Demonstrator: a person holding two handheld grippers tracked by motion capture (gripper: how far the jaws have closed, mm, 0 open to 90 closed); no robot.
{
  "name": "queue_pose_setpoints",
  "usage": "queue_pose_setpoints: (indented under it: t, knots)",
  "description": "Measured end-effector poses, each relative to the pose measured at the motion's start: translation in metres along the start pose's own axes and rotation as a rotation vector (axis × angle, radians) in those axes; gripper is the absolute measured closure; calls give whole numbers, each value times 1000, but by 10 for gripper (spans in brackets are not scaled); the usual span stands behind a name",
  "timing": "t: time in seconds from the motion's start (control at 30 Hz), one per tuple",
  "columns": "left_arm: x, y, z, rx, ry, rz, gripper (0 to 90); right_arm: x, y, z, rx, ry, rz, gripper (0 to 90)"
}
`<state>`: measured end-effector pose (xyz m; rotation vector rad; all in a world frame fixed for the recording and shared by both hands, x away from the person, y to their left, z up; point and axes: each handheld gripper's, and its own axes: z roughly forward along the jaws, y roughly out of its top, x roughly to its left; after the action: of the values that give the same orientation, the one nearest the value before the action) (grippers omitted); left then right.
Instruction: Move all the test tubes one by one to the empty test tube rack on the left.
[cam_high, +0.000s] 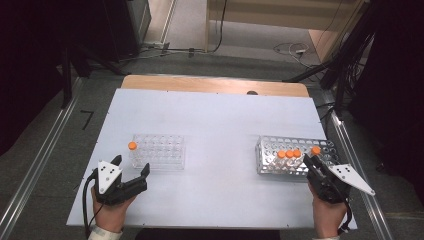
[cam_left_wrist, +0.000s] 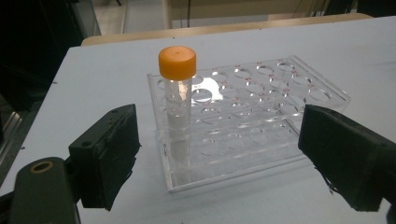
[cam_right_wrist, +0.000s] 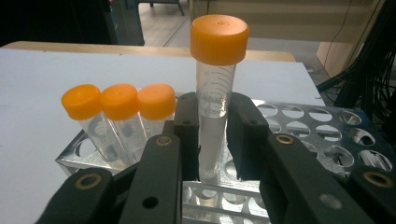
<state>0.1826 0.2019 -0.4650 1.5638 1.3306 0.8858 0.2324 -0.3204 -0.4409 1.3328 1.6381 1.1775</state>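
At the left of the pale, matt worktop (cam_high: 215, 120) the left gripper (cam_high: 131, 171) rests in the person's left hand (cam_high: 111, 212), a grey three-cornered plate on its top and a black cable trailing from its body. Its blocky black jaws stand wide apart with nothing between them, aimed at the clear rack (cam_high: 159, 151) just beyond. In the left gripper view that rack (cam_left_wrist: 261, 116) is a box of transparent, glossy plastic whose top sheet carries rows of round holes. One tube (cam_left_wrist: 177, 107) stands upright in a hole at its near left corner: a clear, smooth cylinder with a ribbed orange screw cap; in the high view the same cap (cam_high: 132, 145) sits at the rack's left end. Well apart, toward the right of the worktop, lies the metal rack (cam_high: 280, 150), a shiny perforated silver tray with round openings. Three capped tubes (cam_high: 289, 154) stand close together in it in a row; in the right gripper view they (cam_right_wrist: 119, 116) lean slightly, their orange caps touching side by side. Farthest right, the right gripper (cam_high: 311, 163), held in the right hand (cam_high: 327, 215), has its jaws clenched on a fourth tube (cam_right_wrist: 215, 93), pads pressing its clear, graduated wall from both sides. This tube stands upright over the metal rack's near edge (cam_right_wrist: 327, 135), its orange cap (cam_high: 316, 150) above the jaws.
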Motion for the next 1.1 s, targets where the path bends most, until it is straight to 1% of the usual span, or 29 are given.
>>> queue_pose_setpoints:
  t: [0.13, 0.33, 0.57, 0.67, 0.83, 0.93, 1.1]
  knots:
    - [0, 0, 0, 0, 0, 0, 128, 1, 3, -5, -14, 7, 2, 726]
    - [0, 0, 0, -1, 1, 1, 128, 3, 9, -16, -43, 2, -19, 726]
    - [0, 0, -1, -1, 3, 4, 128, 6, 11, -28, -45, 29, -27, 726]
    - [0, 0, -1, -2, 6, 5, 128, 12, 10, -34, -46, 49, -39, 726]
    - [-1, 0, -1, -2, 4, 7, 128, 24, 8, -40, -44, 104, -58, 726]
    - [-2, 0, -1, 2, 4, 12, 128, 34, 7, -41, -38, 147, -64, 726]
    - [-6, 0, -1, 0, -5, 16, 129, 54, 4, -39, -18, 211, -98, 726]
